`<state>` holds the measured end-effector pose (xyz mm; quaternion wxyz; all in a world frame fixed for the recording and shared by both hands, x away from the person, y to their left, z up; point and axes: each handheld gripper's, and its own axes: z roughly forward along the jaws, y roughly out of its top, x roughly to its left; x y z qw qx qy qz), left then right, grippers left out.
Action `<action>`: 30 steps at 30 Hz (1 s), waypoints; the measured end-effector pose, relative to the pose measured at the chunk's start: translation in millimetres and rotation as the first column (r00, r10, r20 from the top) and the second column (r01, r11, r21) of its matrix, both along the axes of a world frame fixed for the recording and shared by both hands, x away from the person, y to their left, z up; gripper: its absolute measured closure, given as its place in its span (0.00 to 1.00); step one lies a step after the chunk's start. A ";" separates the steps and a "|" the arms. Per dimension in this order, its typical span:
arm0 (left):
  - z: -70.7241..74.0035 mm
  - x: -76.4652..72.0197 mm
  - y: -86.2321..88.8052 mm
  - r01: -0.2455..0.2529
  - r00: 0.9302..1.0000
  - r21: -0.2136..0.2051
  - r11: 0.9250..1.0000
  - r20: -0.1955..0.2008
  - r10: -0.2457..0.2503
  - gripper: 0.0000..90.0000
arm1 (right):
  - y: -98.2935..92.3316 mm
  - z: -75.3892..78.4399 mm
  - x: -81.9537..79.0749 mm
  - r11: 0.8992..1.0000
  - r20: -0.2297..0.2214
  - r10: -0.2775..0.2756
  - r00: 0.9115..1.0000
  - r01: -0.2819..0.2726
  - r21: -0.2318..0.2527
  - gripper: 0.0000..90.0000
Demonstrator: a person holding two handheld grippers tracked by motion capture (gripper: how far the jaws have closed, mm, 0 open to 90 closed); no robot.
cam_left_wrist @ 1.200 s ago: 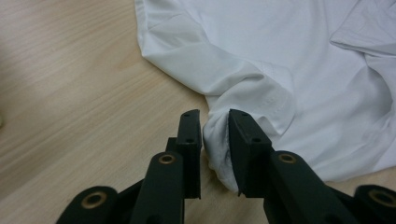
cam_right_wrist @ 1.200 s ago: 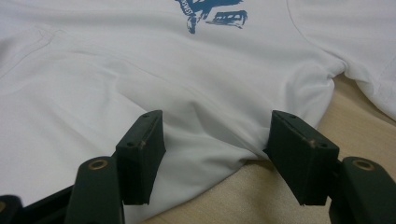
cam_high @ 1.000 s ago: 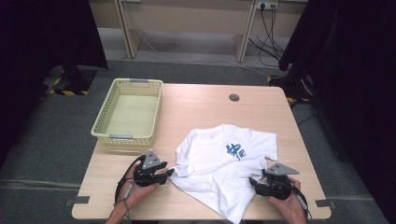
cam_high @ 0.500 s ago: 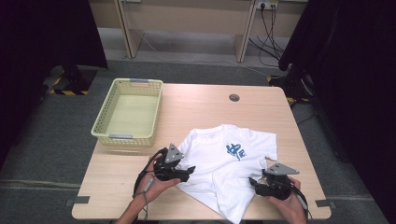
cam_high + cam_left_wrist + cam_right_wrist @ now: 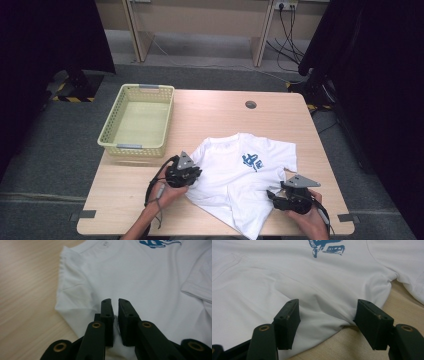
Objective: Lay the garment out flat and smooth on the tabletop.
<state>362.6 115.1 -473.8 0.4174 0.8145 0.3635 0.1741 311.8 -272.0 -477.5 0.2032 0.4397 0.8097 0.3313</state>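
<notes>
Setting: pale wooden table [image 5: 215,125] on grey carpet, desk legs and trailing cables at the far wall, dark curtains at both sides.
Garment: white short-sleeved T-shirt with a blue chest print [image 5: 240,180], lying flat at the near right of the table, hem toward the near edge.
Container: pale yellow perforated plastic basket [image 5: 112,137], at the far left, well apart from the shirt.
Left gripper [image 5: 113,307]: at the shirt's left edge; its jaws have just been closing and now stand almost together, a fold of white cloth pinched between them.
Right gripper [image 5: 328,320]: at the shirt's near right edge; jaws spread wide, a bulge of hem fabric lying between them, the pads apparently not yet pressing it.
Step in hand (judgement): securing two edge points before lifting or folding the shirt.
Risk 1: a lift made now would raise the left side alone, dragging and bunching the cloth, because the right jaws have no grip.
Risk 2: the left pinch may hold a single layer, so the shirt could open out instead of folding.
</notes>
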 end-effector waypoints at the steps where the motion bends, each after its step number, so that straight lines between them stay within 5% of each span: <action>1: 1.9 -0.5 8.6 -0.020 1.000 -0.010 1.000 0.004 0.020 0.91 | 0.1 0.0 0.0 1.000 0.000 0.000 1.000 0.000 0.000 0.41; 9: 2.0 -5.6 62.4 -0.136 0.991 -0.043 0.990 0.012 0.136 0.86 | 0.5 0.3 0.1 1.000 -0.004 -0.003 1.000 0.003 -0.003 0.41; 13: 4.4 -9.1 67.9 -0.150 0.988 -0.057 0.987 0.019 0.151 0.78 | 0.4 0.3 0.1 1.000 -0.004 -0.003 1.000 0.003 -0.003 0.41; 16: 12.9 -17.8 55.4 -0.114 0.992 -0.079 0.990 0.043 0.117 0.70 | 0.6 0.4 0.3 1.000 -0.004 -0.003 1.000 0.003 -0.003 0.41; 19: 13.0 -20.7 35.0 -0.062 0.997 -0.044 0.997 0.047 0.064 0.64 | 0.5 0.3 0.1 1.000 -0.004 -0.003 1.000 0.003 -0.003 0.41; 22: 3.4 -13.4 25.4 -0.077 0.996 0.027 0.997 0.038 0.075 0.63 | 0.3 0.0 -0.2 1.000 -0.001 -0.002 1.000 0.002 -0.001 0.41; 30: -9.3 -10.5 53.2 -0.167 0.985 0.127 0.978 0.063 0.160 0.74 | 0.1 0.1 0.0 1.000 -0.001 0.000 1.000 0.000 -0.001 0.41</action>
